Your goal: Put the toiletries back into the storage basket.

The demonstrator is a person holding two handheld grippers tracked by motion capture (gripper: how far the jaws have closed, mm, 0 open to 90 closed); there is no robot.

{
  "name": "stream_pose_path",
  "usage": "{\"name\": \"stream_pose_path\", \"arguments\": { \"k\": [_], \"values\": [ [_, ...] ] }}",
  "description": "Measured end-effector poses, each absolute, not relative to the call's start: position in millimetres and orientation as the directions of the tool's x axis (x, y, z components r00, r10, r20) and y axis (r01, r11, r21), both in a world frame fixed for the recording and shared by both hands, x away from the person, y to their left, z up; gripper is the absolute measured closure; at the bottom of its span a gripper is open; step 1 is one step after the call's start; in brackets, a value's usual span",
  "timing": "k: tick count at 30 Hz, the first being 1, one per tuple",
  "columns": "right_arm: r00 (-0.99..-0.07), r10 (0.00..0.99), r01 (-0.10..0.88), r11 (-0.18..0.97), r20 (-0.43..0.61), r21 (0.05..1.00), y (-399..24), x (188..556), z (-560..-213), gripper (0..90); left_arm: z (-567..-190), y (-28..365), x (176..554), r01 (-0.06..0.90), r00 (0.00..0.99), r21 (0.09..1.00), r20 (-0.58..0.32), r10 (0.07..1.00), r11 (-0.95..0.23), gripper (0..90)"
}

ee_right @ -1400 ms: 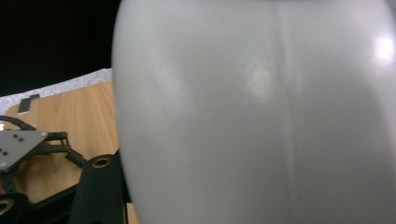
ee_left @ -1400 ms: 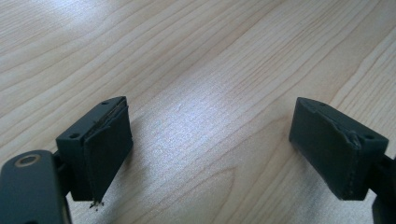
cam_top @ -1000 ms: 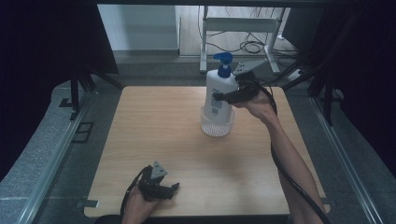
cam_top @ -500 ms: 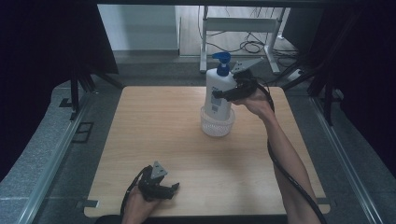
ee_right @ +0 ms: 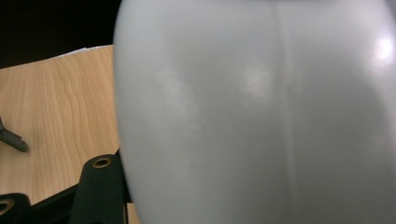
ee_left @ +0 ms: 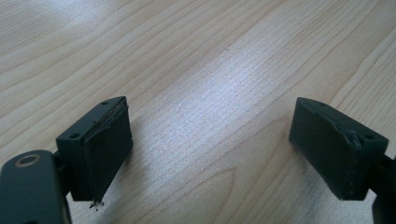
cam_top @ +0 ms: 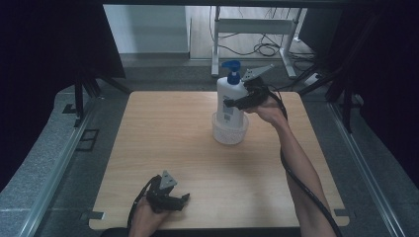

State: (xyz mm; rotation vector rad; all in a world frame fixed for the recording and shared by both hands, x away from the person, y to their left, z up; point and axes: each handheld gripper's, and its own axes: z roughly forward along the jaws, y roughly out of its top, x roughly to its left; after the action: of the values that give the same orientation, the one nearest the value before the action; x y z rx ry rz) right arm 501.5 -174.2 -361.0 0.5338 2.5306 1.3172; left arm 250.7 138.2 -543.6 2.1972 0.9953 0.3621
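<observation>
With the right gripper (cam_top: 232, 102) clamped on the pump bottle (cam_top: 230, 101) standing in the white basket (cam_top: 230, 134), lift straight; left gripper (cam_top: 170, 200) rests, jaws apart.

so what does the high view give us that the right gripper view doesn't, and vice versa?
High view: the bottle's blue pump head, its label, the white perforated round cup that the bottle stands in, the right gripper closed on the bottle, and the left gripper resting open near the table's front edge. Right gripper view: a close look at the bottle's smooth wall with its vertical mould seam. Both: the white plastic pump bottle and the light wooden table.
</observation>
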Motion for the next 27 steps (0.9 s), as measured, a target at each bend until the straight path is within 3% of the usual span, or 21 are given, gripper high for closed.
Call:
{"name": "stream_pose_path", "arguments": {
  "k": [27],
  "values": [
    [-0.901, 0.433, 0.253, 0.553, -0.015, 0.794, -173.4, 508.4, -411.8, 37.9, -543.7, 138.3, 250.7, 0.550, 0.669, 0.689, -0.026, 0.743, -0.471, 12.5]
  ]
}}
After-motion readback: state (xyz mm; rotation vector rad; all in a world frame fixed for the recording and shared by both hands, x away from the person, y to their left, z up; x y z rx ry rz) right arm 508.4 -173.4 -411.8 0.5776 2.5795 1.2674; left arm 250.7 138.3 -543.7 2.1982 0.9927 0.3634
